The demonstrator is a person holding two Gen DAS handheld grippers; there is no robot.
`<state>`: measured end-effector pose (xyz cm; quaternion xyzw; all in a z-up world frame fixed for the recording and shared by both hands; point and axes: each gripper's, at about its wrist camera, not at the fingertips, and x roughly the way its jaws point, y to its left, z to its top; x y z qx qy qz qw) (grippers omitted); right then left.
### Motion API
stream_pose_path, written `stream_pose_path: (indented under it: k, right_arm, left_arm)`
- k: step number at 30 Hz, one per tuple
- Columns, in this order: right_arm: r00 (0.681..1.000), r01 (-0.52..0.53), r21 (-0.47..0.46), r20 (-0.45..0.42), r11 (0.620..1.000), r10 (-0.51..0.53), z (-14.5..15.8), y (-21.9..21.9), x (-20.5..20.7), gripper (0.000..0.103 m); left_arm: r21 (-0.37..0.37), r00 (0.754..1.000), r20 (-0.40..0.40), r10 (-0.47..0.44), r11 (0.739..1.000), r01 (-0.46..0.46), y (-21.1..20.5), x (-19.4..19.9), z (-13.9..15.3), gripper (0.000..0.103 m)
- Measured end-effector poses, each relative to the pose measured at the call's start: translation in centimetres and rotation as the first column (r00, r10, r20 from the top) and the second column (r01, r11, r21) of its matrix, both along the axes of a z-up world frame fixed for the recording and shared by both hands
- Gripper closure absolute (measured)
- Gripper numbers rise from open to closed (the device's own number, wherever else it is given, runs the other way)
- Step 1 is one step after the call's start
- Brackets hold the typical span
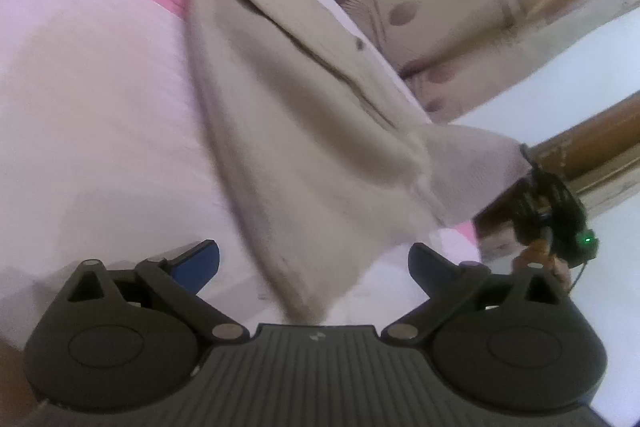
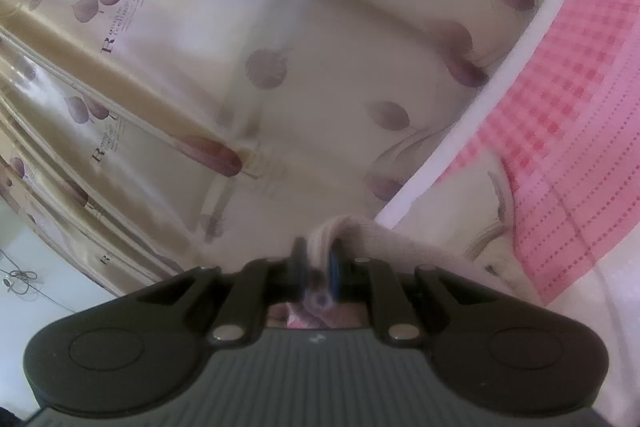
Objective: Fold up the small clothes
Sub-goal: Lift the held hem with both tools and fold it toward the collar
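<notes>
Beige garment (image 1: 304,131) corner pinched in right tool (image 2: 318,259), seemingly lifted; left tool (image 1: 314,263) wide.

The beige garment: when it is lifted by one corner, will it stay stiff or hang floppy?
Probably floppy: the beige garment sags in soft folds from the corner pinched by the right gripper. It looks light. The left gripper, open, could catch its hanging end.

Left gripper spread, right gripper pinched

The left gripper (image 1: 314,263) has its two fingers wide apart — nothing between them. The right gripper (image 2: 318,259) has its fingers drawn close, clamped on a fold of cloth (image 2: 320,239) — raised, out to the left one's right.
</notes>
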<state>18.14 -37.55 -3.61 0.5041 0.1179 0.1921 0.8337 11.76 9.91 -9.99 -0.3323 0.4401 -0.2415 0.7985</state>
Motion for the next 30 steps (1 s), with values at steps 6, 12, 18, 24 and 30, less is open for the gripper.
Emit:
stream_pose_path:
  k: [6,12,18,24,30]
  right_arm:
    - [1.000,-0.006,0.008,-0.007,1.000,0.006,-0.2,0.0,-0.5,0.092]
    - [1.000,-0.021,0.004,0.006,1.000,0.021,0.0,-0.6,-0.9,0.091]
    - [0.999,-0.026,0.014,0.023,1.000,0.025,1.0,-0.7,0.8,0.091]
    - [1.000,-0.006,-0.008,-0.027,1.000,0.006,1.6,-1.4,6.1,0.091]
    - [0.991,0.011,-0.027,-0.132,1.000,-0.015,0.0,-1.8,13.8,0.091]
  left_arm:
    - [0.010,0.999,-0.033,0.028,1.000,-0.027,-2.5,1.6,-2.2,0.094]
    - [0.009,0.978,0.173,0.114,0.993,-0.117,-1.5,0.0,2.3,0.095]
    - [-0.010,0.928,0.312,0.202,0.978,-0.209,-0.2,2.6,7.5,0.095]
    - [-0.041,0.871,0.368,0.325,0.942,-0.334,1.0,10.1,11.3,0.095]
    - [0.065,0.850,0.345,0.398,0.893,-0.445,1.9,20.9,9.7,0.095]
